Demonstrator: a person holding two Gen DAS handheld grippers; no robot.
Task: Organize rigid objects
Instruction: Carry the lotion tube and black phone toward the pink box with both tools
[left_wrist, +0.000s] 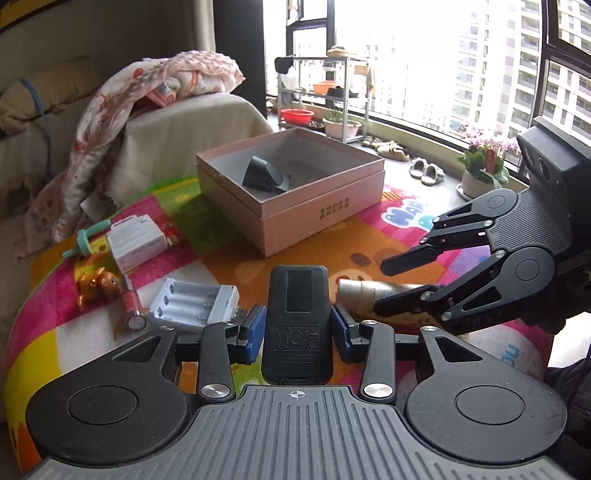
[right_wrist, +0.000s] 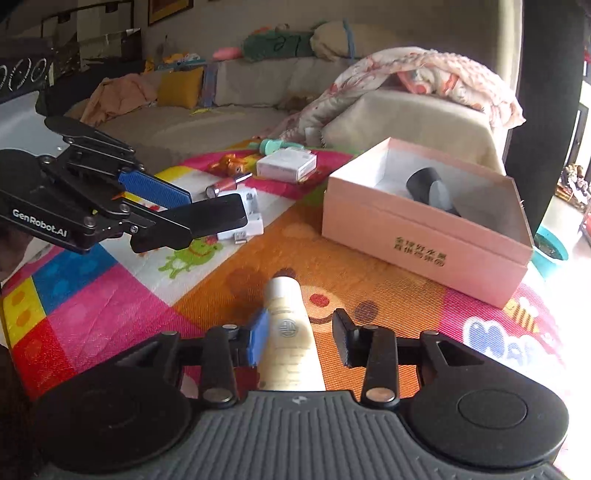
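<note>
Your left gripper (left_wrist: 297, 325) is clamped on a black remote (left_wrist: 295, 325), held above the mat (left_wrist: 229, 258) on the near side of the pink box (left_wrist: 321, 221). Your right gripper (right_wrist: 301, 338) stands loose around a cream tube (right_wrist: 290, 336): the blue pad touches it, the other finger stands clear. A dark object (left_wrist: 264, 175) already lies inside the box

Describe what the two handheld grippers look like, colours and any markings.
Both are black, with ribbed grey bodies, round black hubs, silver pivot screws and linkage arms. The left gripper has blue textured finger pads and white "GenRobot.AI" lettering. The right gripper shows one blue pad.
</note>
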